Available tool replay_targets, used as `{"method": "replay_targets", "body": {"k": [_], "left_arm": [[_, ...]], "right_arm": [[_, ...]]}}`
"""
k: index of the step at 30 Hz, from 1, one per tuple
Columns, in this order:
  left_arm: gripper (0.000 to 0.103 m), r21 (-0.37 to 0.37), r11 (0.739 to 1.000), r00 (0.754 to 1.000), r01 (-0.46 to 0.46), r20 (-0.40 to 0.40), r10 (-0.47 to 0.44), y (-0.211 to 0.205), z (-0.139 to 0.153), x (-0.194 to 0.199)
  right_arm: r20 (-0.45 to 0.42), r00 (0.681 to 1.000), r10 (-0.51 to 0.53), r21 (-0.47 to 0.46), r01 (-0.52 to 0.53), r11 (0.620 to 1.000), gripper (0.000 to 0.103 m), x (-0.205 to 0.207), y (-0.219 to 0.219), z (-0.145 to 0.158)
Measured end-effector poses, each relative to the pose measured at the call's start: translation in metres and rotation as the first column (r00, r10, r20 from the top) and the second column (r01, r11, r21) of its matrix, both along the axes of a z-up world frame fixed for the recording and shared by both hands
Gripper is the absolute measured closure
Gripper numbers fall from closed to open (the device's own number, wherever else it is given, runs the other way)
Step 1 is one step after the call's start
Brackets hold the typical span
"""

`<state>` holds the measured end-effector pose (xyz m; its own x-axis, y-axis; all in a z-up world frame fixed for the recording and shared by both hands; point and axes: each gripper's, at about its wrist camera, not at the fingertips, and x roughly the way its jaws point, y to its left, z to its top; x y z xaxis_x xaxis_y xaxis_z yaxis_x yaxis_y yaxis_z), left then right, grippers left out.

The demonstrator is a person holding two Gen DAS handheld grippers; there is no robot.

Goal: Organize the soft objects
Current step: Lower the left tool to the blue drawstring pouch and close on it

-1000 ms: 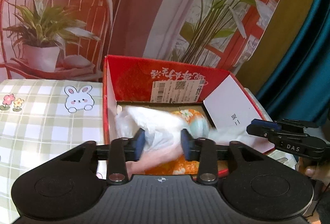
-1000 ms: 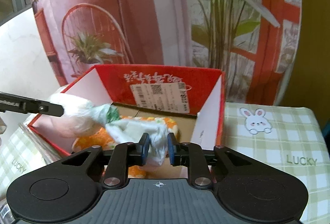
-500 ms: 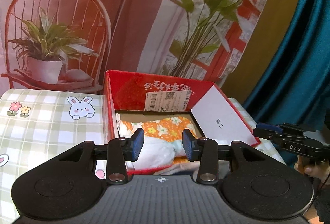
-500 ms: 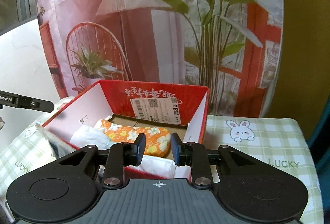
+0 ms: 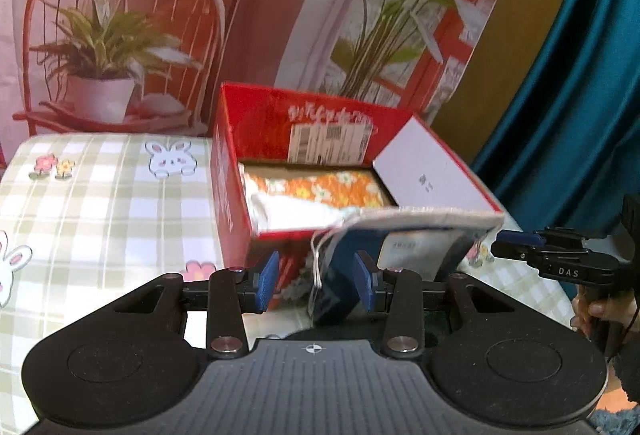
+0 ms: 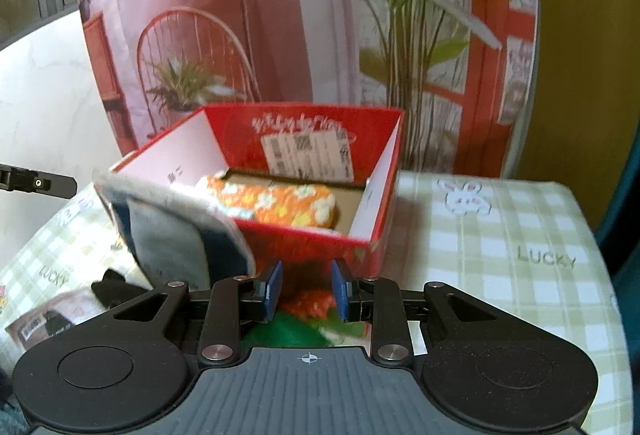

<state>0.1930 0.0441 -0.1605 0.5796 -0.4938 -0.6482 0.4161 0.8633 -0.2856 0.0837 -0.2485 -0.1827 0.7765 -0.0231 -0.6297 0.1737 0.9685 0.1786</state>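
Two grippers are hanging just in front of a red cardboard box point(image 5: 236, 195) that is sitting on a green-checked tablecloth point(image 5: 100, 203) printed with rabbits and flowers; the left gripper point(image 5: 316, 281) is showing its blue pads apart, with a dark blue cloth item with a pale fleecy edge point(image 5: 404, 231) blurring across the gap near the right pad; whether that pad is pressing on it I cannot tell; white threads are dangling from its near corner; the same blue cloth point(image 6: 176, 235) is appearing in the right wrist view, leaning against the box's near left corner; the right gripper point(image 6: 307, 290) is holding its pads narrowly apart with nothing between them; below it an orange and green soft thing point(image 6: 308, 309) is lying on the cloth, blurred; inside the box an orange floral bundle point(image 6: 280, 203) is lying flat on the floor, with a white soft item point(image 5: 296, 209) beside it toward the near wall; a shipping label point(image 6: 308, 155) is sticking to the box's far wall; a packet point(image 6: 52, 319) is lying at the table's left edge.
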Motion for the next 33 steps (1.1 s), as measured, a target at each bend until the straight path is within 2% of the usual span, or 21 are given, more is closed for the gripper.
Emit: {"method": "replay_targets", "body": {"k": [5, 8, 10, 15, 26, 33], "left_arm": [[0.06, 0.009, 1.0, 0.999, 0.027, -0.029, -0.026, -0.008, -0.011, 0.002], [0.06, 0.017, 0.999, 0.998, 0.048, -0.042, -0.047, -0.016, -0.017, 0.002], [0.06, 0.021, 0.998, 0.997, 0.06, -0.052, -0.059, -0.021, -0.021, 0.002], [0.06, 0.033, 0.996, 0.994, 0.087, -0.069, -0.085, -0.032, -0.031, 0.006], [0.06, 0.041, 0.991, 0.988, 0.124, -0.099, -0.119, -0.056, -0.049, 0.02], [0.061, 0.028, 0.992, 0.99, 0.121, -0.082, -0.118, -0.059, -0.05, 0.017]], "right_arm": [[-0.031, 0.999, 0.025, 0.019, -0.024, 1.0, 0.074, 0.004, 0.009, -0.009], [-0.041, 0.998, 0.041, 0.029, -0.04, 0.999, 0.066, 0.008, 0.013, -0.013], [-0.045, 0.998, 0.05, 0.038, -0.048, 0.998, 0.057, 0.01, 0.015, -0.016], [-0.053, 0.995, 0.082, 0.062, -0.079, 0.995, 0.05, 0.018, 0.02, -0.023], [-0.045, 0.986, 0.159, 0.07, -0.155, 0.985, 0.052, 0.046, 0.03, -0.033], [-0.043, 0.985, 0.165, 0.075, -0.161, 0.984, 0.072, 0.052, 0.036, -0.035]]}}
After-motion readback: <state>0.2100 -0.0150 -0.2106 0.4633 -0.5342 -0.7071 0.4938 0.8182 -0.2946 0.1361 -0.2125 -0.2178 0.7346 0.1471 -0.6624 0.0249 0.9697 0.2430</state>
